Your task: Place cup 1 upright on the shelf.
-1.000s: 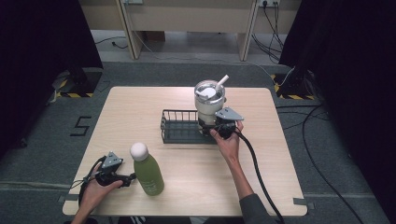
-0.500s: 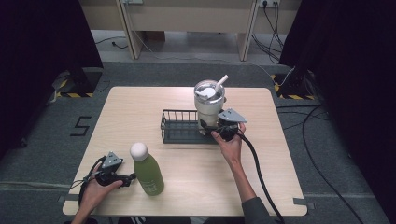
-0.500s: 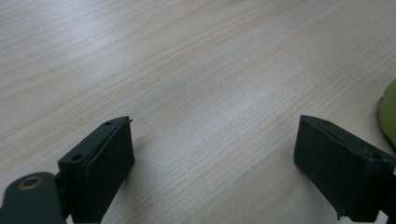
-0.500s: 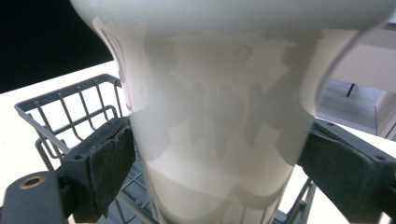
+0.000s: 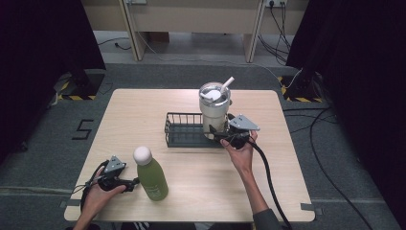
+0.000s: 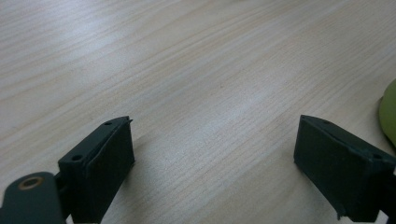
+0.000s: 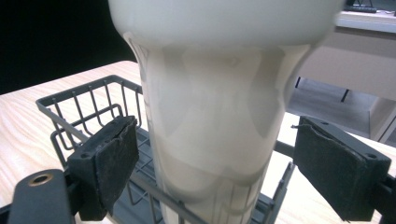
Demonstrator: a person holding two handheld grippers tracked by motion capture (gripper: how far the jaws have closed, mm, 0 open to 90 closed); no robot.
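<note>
Tumbler point(image 5: 214, 111) standing in the right end of the wire basket point(image 5: 184, 130), right gripper's jaws spread either side of its narrow base.

From the left: the left gripper point(image 5: 133, 182) rests low on the table point(image 5: 143, 108) with its jaws apart and nothing between them, just beside the green bottle point(image 5: 151, 174). Mid-table, the cream tumbler with lid and straw point(image 5: 227, 84) stands upright inside the basket; it looks rigid, smooth-walled and likely slippery, probably top-heavy if filled, so the tapered lower body point(image 7: 210, 154) seems the safest place to grip. At the right, the right gripper point(image 5: 216, 136) sits against the basket's near rim, jaws wide, the tumbler centred between the pads point(image 7: 109, 158) but apart from both.
</note>
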